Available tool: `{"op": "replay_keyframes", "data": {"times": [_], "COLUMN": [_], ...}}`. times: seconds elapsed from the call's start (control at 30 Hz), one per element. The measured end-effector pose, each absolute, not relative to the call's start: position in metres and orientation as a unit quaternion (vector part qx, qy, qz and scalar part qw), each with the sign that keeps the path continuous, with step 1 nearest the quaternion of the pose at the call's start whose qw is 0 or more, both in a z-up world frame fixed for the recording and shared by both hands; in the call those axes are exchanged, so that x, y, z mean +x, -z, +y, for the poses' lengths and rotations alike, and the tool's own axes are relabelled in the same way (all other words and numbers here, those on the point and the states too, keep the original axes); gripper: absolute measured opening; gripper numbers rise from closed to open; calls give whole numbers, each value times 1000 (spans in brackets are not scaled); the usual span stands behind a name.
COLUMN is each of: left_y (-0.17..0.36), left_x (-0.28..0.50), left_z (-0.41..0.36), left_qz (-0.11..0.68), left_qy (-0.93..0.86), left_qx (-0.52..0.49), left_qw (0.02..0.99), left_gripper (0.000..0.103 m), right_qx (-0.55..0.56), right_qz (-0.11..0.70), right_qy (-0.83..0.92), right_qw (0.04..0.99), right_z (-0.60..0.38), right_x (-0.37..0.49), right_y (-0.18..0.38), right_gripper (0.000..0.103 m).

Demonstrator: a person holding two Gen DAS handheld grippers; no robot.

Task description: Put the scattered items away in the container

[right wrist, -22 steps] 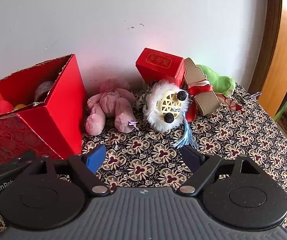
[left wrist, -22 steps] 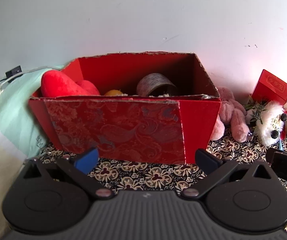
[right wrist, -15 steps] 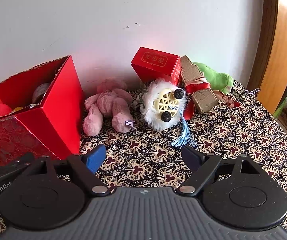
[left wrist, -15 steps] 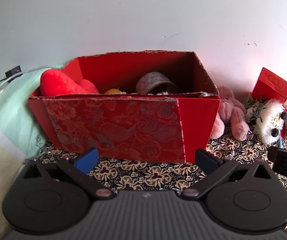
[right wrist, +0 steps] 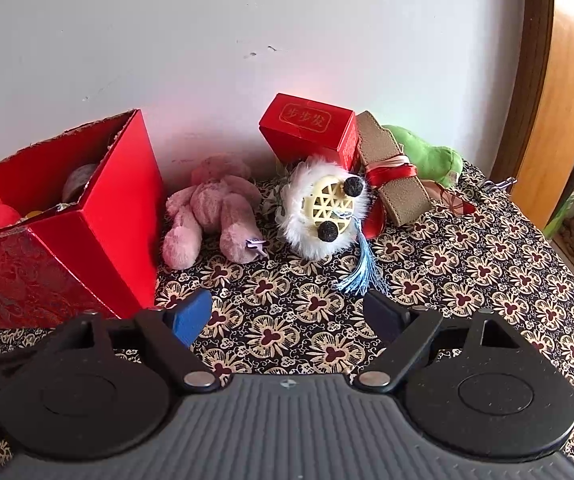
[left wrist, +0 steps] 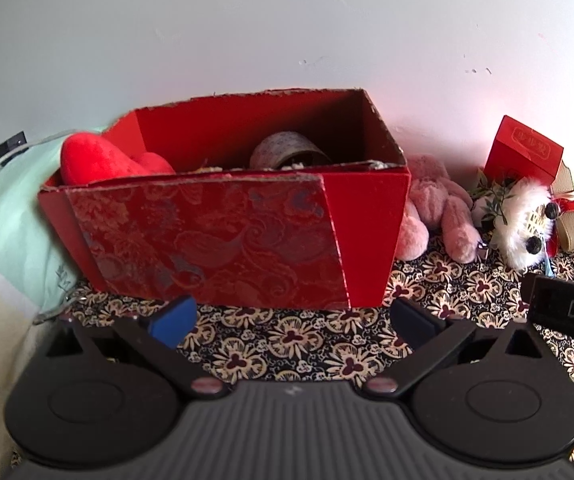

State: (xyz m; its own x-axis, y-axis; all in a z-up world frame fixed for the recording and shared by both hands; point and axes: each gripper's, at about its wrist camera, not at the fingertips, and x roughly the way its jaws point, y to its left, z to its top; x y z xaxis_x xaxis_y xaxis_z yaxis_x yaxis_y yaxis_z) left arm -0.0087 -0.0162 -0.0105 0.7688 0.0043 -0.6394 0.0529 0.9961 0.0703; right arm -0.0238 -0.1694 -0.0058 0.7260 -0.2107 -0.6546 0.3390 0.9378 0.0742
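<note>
A big red box [left wrist: 223,240] stands open on the patterned tablecloth; it holds a red plush [left wrist: 103,158] and a round tin [left wrist: 287,152]. It also shows in the right wrist view [right wrist: 67,240]. To its right lie a pink plush [right wrist: 211,212], a white furry ornament [right wrist: 323,212] with a blue tassel, a small red carton [right wrist: 311,132], a tan roll tied with red ribbon [right wrist: 391,172] and a green plush [right wrist: 427,156]. My left gripper [left wrist: 291,320] is open and empty in front of the box. My right gripper [right wrist: 287,316] is open and empty, short of the ornament.
A white wall runs behind everything. A pale green cushion [left wrist: 3,208] lies left of the box. A wooden door frame [right wrist: 543,80] stands at the right, past the table's edge [right wrist: 559,256]. Part of the right gripper [left wrist: 567,308] shows in the left wrist view.
Both grippers have drawn back and risen slightly, staying open. In the right wrist view the items have shifted left. No item has moved.
</note>
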Motion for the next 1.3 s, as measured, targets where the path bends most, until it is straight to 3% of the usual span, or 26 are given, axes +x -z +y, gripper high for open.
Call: {"op": "replay_keyframes", "data": {"times": [1.3], "left_y": [14], "left_x": [-11], "left_z": [-18], "left_qz": [350], "left_qy": [14], "left_qx": [42], "left_qw": [936], "left_gripper": [103], "right_qx": [122], "right_qz": [344], "right_qy": [154], "right_qw": [918], "right_z": [-177], "right_x": [-28], "right_y": [8], "right_gripper": [83]}}
